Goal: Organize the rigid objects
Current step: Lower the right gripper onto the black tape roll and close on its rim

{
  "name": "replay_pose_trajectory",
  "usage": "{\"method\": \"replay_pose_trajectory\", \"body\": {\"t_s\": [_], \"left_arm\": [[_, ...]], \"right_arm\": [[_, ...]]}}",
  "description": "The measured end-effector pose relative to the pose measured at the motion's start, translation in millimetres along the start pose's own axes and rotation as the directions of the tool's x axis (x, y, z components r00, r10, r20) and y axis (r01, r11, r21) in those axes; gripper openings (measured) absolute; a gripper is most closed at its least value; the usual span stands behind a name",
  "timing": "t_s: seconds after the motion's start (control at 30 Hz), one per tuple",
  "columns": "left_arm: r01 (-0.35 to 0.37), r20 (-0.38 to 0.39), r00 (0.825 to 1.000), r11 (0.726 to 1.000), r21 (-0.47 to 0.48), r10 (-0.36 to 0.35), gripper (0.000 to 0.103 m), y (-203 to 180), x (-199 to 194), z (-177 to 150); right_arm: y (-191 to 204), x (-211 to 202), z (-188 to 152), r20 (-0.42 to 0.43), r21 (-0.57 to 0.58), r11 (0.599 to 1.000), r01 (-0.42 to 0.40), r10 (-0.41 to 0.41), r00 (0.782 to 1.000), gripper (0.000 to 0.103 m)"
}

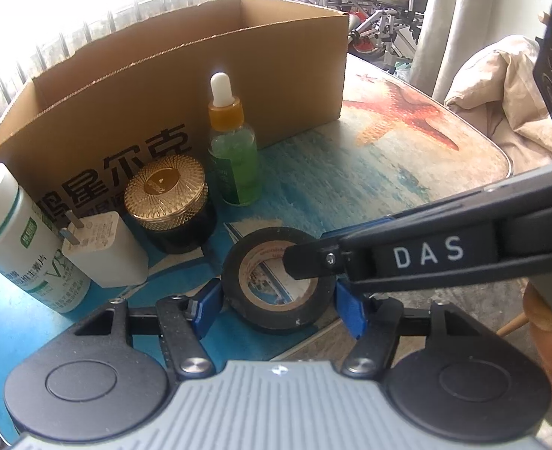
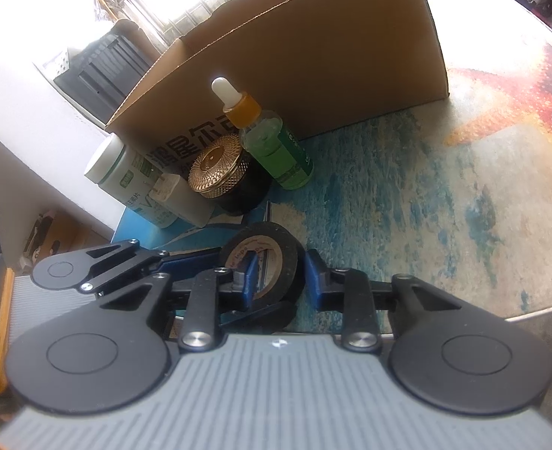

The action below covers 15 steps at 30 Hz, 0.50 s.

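Black tape, a roll [image 1: 278, 279] with a brown card core, is the thing both tools meet at; it sits on the table [image 1: 388, 172] near the front edge, well in front of the open cardboard box [image 1: 186, 86].

The left tool [image 1: 278, 300] straddles the roll from outside, one blue pad [image 1: 210, 296] at each side of it. The pads look to be touching or almost touching the tape, and I cannot tell whether they press on it.

The right tool [image 2: 279, 281] comes at the roll from the other hand's side. One of its pads [image 2: 249, 277] is inside the core and the other is outside the roll, with the ring's wall between them. In the right wrist view the outer pad seems to stand slightly clear of the tape, so a firm clamp cannot be confirmed.

Behind the roll, in a row against the box's printed front wall, stand a dropper bottle [image 1: 233, 150] with green liquid and a white bulb, a dark jar with a gold patterned lid [image 1: 167, 195], a white plug charger [image 1: 105, 251] and a white pill bottle [image 1: 24, 240] with green print. All four are apart from the roll.
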State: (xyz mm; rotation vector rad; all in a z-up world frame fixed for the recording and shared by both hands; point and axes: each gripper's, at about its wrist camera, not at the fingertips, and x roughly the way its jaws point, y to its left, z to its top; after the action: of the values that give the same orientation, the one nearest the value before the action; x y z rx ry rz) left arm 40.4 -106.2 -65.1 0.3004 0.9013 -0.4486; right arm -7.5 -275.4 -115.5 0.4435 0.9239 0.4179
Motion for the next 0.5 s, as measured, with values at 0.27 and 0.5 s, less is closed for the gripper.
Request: {"method": "replay_pose_trajectory", "body": {"t_s": [0.27, 0.5], "left_arm": [[0.001, 0.029, 1.0, 1.0, -0.008, -0.001, 0.066, 1, -7, 2], [-0.003, 0.089, 0.996, 1.0, -0.005, 0.004, 0.066, -1, -24, 5]], "right_arm": [[4, -6, 1, 0.026, -0.016, 1.0, 0.011, -0.01, 1.0, 0.021], [15, -23, 5, 0.072, -0.041, 0.999, 0.015, -0.012, 0.997, 0.021]]}}
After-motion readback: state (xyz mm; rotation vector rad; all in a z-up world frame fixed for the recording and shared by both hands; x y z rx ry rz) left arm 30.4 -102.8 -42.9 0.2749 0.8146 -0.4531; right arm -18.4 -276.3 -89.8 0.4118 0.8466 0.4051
